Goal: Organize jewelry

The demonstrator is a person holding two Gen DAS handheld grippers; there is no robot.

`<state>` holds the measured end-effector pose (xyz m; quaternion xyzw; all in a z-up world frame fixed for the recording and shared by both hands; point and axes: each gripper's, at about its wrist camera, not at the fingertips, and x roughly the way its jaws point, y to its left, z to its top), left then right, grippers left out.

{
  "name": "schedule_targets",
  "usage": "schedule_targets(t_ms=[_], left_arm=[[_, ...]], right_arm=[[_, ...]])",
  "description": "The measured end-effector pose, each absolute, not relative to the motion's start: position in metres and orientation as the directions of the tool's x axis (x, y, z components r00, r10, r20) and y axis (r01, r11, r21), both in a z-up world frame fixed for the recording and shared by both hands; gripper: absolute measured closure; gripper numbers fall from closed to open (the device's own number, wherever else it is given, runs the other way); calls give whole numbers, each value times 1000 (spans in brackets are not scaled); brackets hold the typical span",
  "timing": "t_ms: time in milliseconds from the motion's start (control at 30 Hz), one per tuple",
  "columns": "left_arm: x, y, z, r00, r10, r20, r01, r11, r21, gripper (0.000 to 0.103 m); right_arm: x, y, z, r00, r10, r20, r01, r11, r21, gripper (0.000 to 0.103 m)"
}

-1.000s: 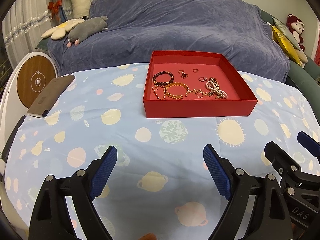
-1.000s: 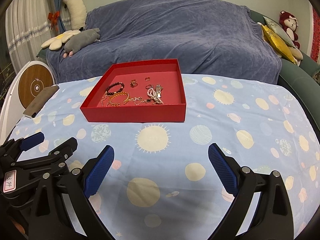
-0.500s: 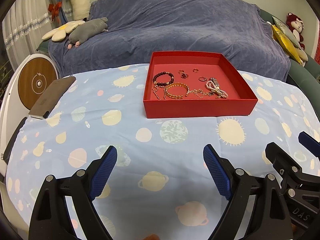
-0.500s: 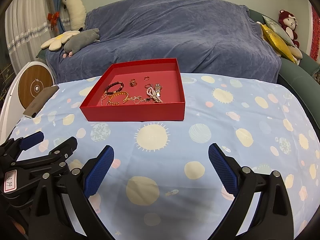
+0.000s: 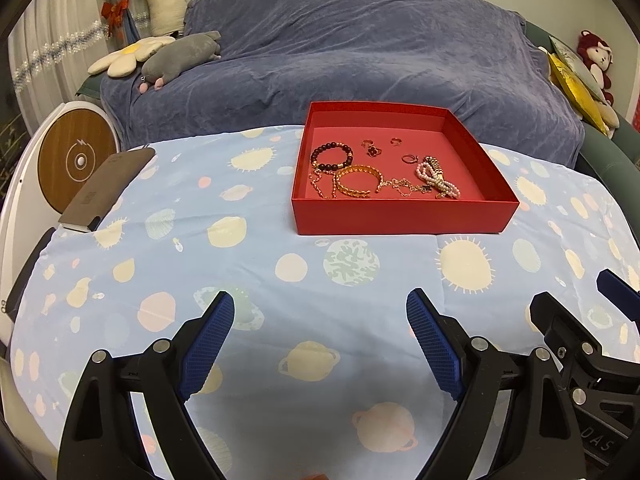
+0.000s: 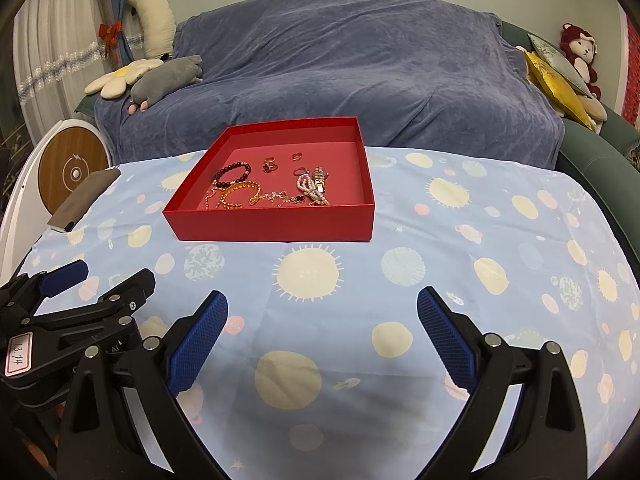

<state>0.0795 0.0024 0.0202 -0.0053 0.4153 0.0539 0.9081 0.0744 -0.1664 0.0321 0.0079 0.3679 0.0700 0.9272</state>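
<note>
Planet-print tablecloth (image 5: 280,216): left claw (image 5: 320,320), right claw (image 6: 322,314) spread wide, holding nothing.

one red box (image 5: 404,211), two bracelets (image 5: 332,156), four rings (image 5: 396,141)

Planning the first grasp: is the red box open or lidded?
Open: the red box has no lid, and bracelets lie exposed inside.

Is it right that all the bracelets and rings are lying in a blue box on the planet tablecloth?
Not quite. The box is red, not blue, as both wrist views show. The rest holds: the bracelets and rings lie inside it, on the planet tablecloth.
</note>
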Motion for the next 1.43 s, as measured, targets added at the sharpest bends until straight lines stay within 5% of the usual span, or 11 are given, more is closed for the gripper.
schedule_targets(t_ms=[1433], left_arm=[[78,1,20,663,114,-740,-106,993,57,13]], right_arm=[[72,-169,31,724,129,-678,-116,991,66,10]])
